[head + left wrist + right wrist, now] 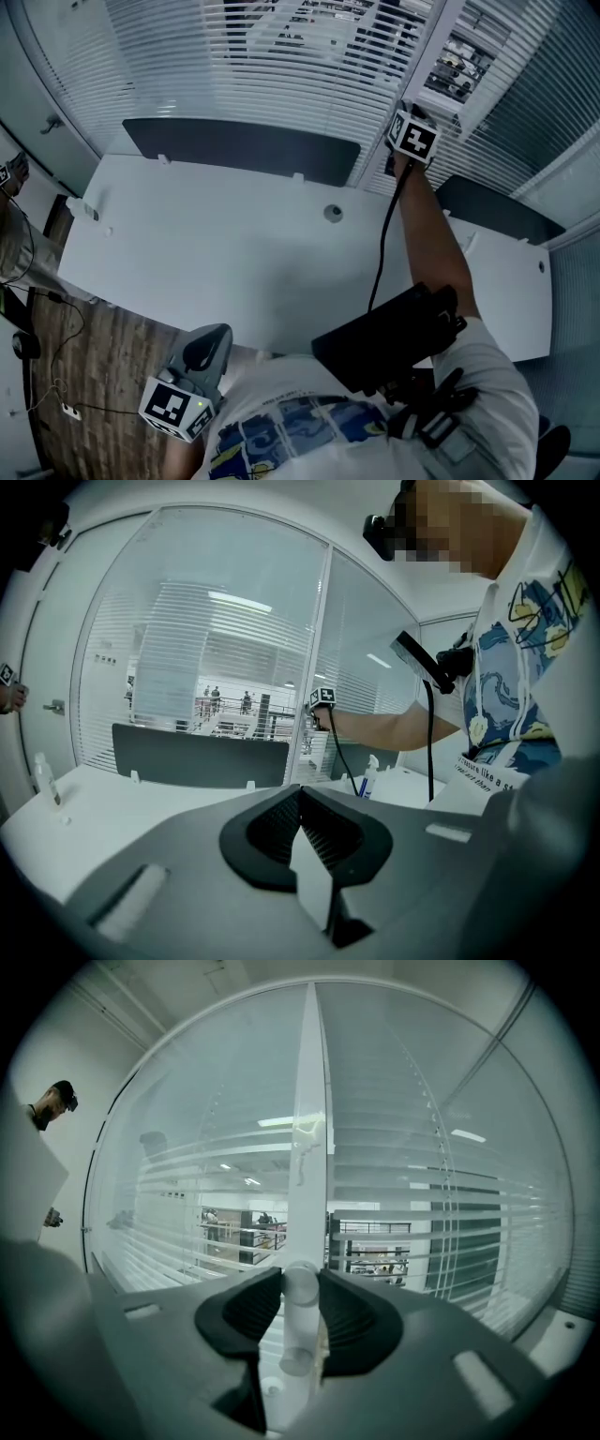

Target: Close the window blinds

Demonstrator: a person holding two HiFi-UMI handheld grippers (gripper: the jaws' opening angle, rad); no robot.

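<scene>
White slatted blinds (281, 66) hang behind the glass beyond the white desk (234, 253); their slats stand partly open and the hall shows through (403, 1176). My right gripper (405, 108) is stretched out to the white window post (307, 1101) between two panes. In the right gripper view its jaws (301, 1288) press from both sides on a white cylindrical blind knob (298, 1335) on that post. My left gripper (208, 345) is held low by the person's body, off the desk's near edge. Its pads (281, 827) meet with nothing between them.
A dark partition panel (244, 150) stands along the desk's far edge, a second one (487, 211) to the right. A round grommet (333, 214) sits in the desk. A black cable (382, 244) hangs from the right gripper. A spray bottle (368, 775) stands far right.
</scene>
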